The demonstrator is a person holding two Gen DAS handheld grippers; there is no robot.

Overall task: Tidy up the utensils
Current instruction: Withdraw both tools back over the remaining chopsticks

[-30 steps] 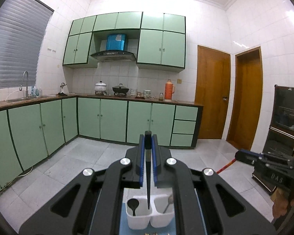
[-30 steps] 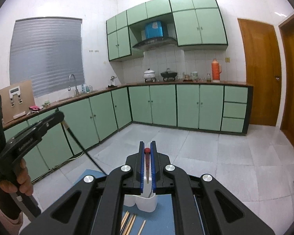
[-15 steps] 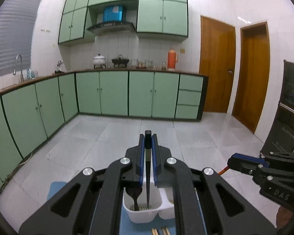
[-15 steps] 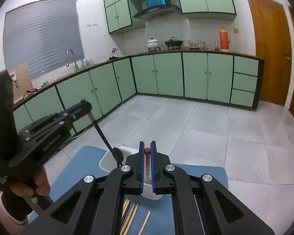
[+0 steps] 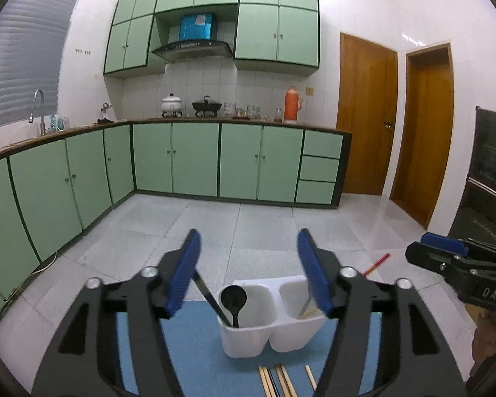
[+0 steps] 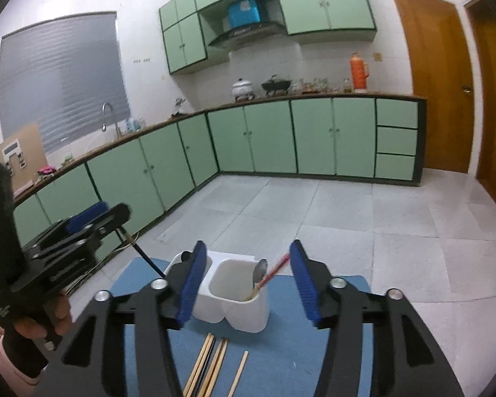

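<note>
A: Start at the left gripper. What is it doing?

B: Its jaws are opening, blue pads wide apart and pressing on nothing. A black utensil handle leans out between them from the left compartment of the white holder, just beside the left pad; I can't tell if it touches. A black spoon stands in that same compartment, bowl up.

A: And the right gripper?

B: Also opening, nothing pinched. Between its pads a red-tipped chopstick leans in the holder's right compartment, free of both pads, beside a metal spoon.

A: Where does the holder sit?

B: On a blue mat on the tabletop, just ahead of both grippers. In front of it, nearer the cameras, loose wooden chopsticks lie flat on the mat, a dark one among them, another a little to the right.

A: Anything crowding the work?

B: The two grippers sit near each other, one at each side of the holder. A hand with a pink sleeve holds the left gripper's grip.

A: Beyond that?

B: A tiled floor, green cabinets, a counter with pots and an orange flask, and two wooden doors.
</note>
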